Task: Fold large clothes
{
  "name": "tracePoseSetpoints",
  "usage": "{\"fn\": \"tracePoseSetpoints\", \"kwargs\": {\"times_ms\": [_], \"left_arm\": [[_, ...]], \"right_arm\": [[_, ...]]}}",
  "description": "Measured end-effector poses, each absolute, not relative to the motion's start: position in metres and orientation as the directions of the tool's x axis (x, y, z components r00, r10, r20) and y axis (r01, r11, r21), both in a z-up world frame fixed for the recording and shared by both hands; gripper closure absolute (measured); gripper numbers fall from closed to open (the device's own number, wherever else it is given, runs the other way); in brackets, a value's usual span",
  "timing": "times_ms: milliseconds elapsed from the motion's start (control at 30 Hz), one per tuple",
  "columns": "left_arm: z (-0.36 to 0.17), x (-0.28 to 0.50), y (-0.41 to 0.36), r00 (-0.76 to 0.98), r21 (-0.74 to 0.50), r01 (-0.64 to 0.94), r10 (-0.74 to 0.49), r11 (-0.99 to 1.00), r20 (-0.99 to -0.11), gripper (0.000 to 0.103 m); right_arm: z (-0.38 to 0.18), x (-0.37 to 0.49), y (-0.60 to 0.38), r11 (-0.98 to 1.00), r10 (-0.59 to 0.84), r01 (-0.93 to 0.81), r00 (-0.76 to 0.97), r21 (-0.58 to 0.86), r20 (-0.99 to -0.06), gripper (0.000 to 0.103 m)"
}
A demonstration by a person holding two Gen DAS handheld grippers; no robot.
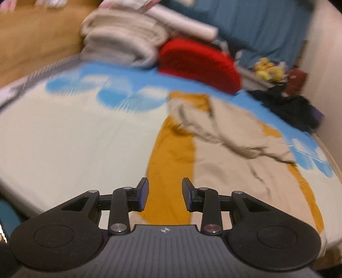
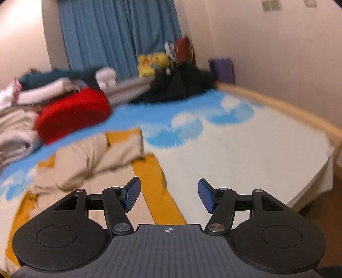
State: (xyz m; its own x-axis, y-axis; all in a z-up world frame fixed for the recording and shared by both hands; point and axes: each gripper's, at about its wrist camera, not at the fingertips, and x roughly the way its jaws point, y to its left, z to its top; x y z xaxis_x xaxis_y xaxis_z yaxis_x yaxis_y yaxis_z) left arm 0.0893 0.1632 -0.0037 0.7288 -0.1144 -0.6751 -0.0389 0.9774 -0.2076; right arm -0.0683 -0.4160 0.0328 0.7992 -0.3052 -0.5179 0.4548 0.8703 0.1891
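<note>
Left wrist view: beige-and-mustard garment [image 1: 224,149] lies beyond the empty, parted left tool [image 1: 164,195].

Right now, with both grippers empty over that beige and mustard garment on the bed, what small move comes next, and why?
Probably lower both onto the near hem of the beige and mustard garment and pinch it: the left gripper and right gripper are open, holding nothing, and the garment lies rumpled, unfolded.

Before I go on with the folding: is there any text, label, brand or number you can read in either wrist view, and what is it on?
No readable text in either view.
Left gripper: a small round emblem on its base, no letters.
Right gripper: the same emblem.
Wall plates: too blurred to read.
Beige and mustard garment: no label visible.
</note>
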Motion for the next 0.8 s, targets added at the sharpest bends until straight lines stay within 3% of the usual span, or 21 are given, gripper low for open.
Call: {"fn": "tracePoseSetpoints", "kwargs": {"times_ms": [267, 400, 800], "left_arm": [[-0.055, 0.13, 0.184, 0.554, -0.171, -0.184, -0.041, 0.968, -0.832, 0.065], [-0.075, 0.136, 0.188, 0.48, -0.142, -0.19, -0.035, 0.971, -0.877, 0.064], [-0.101, 0.135, 0.176, 0.405, -0.056, -0.122, -0.002, 0.991, -0.914, 0.066]], "right_arm": [[-0.025, -0.023, -0.434, 0.835, -0.233, 0.514, 0.656, 0.198, -0.717, 0.042], [-0.045, -0.012, -0.443, 0.808, -0.227, 0.556, 0.601, 0.197, -0.766, 0.042], [-0.092, 0.006, -0.444, 0.806, -0.155, 0.57, 0.464, 0.16, -0.872, 0.043]]}}
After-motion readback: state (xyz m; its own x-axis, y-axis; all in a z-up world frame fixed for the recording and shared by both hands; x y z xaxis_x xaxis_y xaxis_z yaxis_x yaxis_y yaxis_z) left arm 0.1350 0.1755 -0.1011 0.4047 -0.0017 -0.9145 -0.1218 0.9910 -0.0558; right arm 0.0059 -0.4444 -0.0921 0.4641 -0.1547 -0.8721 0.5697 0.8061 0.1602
